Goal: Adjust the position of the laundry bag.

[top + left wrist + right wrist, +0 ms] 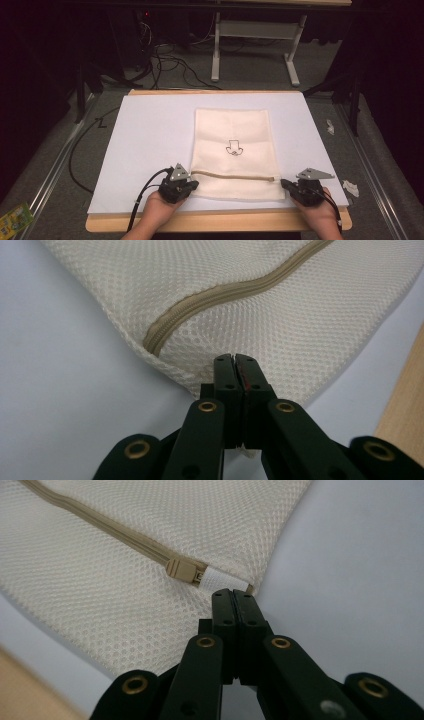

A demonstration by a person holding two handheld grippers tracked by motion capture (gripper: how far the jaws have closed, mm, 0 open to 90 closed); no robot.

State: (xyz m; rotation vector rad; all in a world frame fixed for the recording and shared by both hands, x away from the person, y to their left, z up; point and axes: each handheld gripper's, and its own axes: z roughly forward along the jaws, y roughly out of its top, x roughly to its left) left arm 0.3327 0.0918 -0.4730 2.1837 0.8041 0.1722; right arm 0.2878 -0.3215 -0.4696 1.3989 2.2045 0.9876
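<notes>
1. The room beyond the bench is dark; a grey floor [45, 165] carries loose black cables [170, 62], and a pale metal frame [255, 30] of another table stands at the far side.
2. The wooden bench [220, 222] is covered by a white sheet [150, 130], with its bare wood edge showing along the near side.
3. A cream mesh bag [232, 150] lies flat on the sheet, right of centre, long side running away from the person. A small black printed mark [233, 147] sits near its middle.
4. A tan zipper [232, 175] crosses the bag close to its near edge, running from side to side.
5. The left gripper [192, 181] is at the bag's near-left corner, held in a hand [160, 205]. In the left gripper view its jaws are pressed together on the mesh edge just below the zipper's closed end [152, 342].
6. The right gripper [283, 183] is at the zipper's right end, held in the other hand [320, 212]. In the right gripper view its jaws are pressed together at a white tab [222, 580]; whether they pinch it I cannot tell.
7. That view also shows the tan slider [182, 570] against the tab, a detail too small to make out from above.
8. Bits of white scrap [351, 187] lie on the floor to the right.
</notes>
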